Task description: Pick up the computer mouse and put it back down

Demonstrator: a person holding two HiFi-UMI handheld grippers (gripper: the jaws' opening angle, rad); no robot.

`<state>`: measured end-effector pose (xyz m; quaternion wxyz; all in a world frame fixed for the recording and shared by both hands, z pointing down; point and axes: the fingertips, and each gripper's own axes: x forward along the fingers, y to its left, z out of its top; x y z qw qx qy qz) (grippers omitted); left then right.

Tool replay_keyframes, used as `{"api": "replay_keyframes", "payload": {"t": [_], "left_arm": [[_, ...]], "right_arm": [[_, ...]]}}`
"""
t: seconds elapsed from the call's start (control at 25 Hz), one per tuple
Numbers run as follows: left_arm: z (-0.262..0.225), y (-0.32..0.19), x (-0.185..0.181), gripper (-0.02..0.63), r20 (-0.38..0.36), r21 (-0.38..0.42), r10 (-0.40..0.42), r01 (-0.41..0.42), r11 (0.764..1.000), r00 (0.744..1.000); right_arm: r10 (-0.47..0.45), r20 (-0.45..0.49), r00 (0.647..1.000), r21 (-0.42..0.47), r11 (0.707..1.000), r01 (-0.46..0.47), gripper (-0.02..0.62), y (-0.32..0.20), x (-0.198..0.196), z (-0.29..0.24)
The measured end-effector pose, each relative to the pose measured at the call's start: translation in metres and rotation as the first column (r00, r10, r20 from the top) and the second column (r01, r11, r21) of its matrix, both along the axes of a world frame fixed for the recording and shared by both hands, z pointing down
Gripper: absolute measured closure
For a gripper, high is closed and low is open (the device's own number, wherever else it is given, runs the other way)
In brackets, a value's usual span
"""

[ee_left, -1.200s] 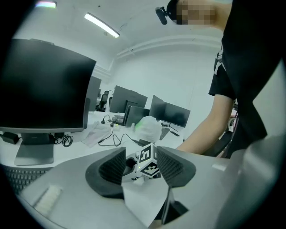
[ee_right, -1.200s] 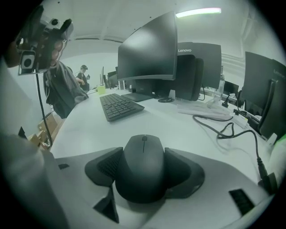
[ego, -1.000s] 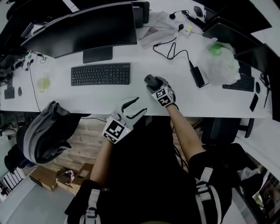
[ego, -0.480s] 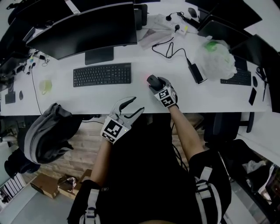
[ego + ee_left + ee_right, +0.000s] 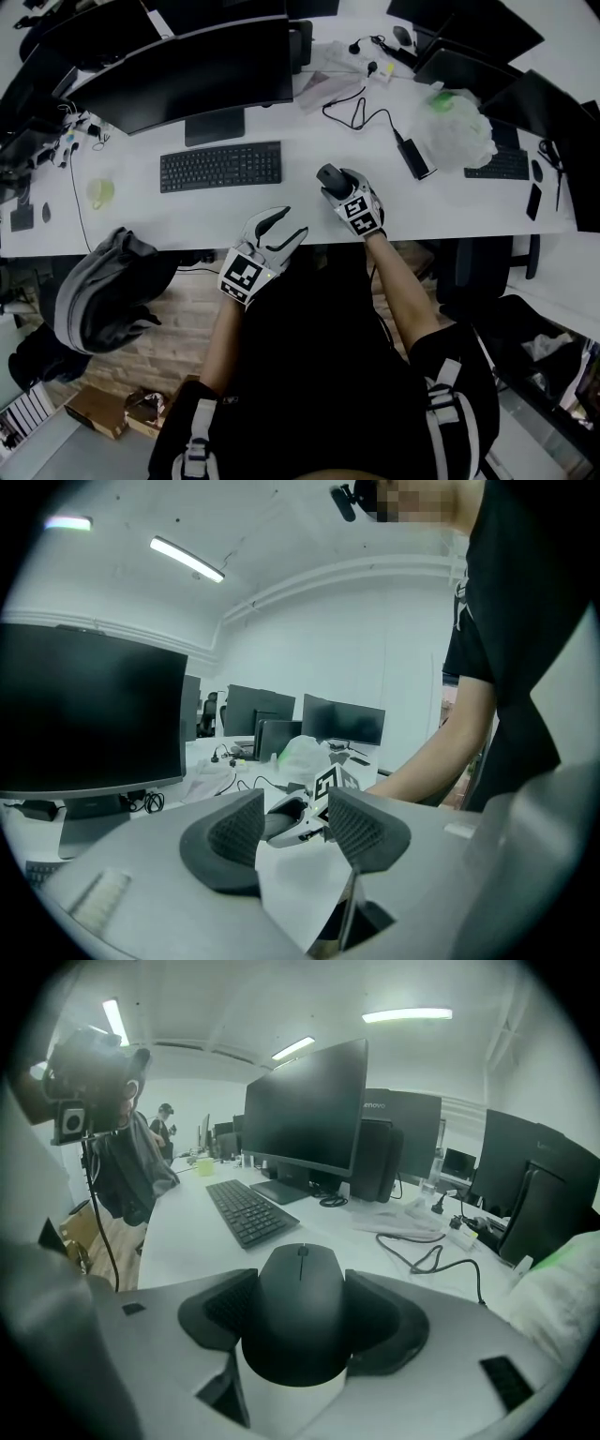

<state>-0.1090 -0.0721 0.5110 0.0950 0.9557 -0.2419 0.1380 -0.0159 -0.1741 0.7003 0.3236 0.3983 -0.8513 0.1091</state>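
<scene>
The black computer mouse [image 5: 300,1312] sits between the pads [image 5: 225,1309] of my right gripper [image 5: 302,1316], which is shut on its sides. In the head view the mouse [image 5: 328,174] is held just above the white desk [image 5: 281,202], right of the keyboard, with the right gripper [image 5: 334,182] behind it. My left gripper [image 5: 281,223] hangs open over the desk's front edge, nothing between its fingers. In the left gripper view the left gripper [image 5: 295,825] is open, and the right gripper's marker cube [image 5: 328,785] shows beyond it.
A black keyboard [image 5: 220,166] lies left of the mouse, under a large monitor [image 5: 187,70]. A cable with a power brick [image 5: 412,155] and a plastic bag [image 5: 459,127] lie to the right. A grey backpack [image 5: 108,291] hangs at the desk's left front. A green cup [image 5: 100,193] stands far left.
My right gripper has risen with the mouse held in it, lifting it off the desk. The left gripper has drifted slightly and stays open.
</scene>
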Motion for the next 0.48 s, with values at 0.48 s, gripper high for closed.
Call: {"api": "replay_keyframes", "payload": {"t": [0.48], "left_arm": [[-0.012, -0.002, -0.015, 0.408, -0.031, 0.031, -0.018, 0.018, 0.999, 0.999]], "right_arm": [[-0.005, 0.017, 1.000, 0.080, 0.997, 0.003, 0.302, 0.012, -0.003, -0.063]]}}
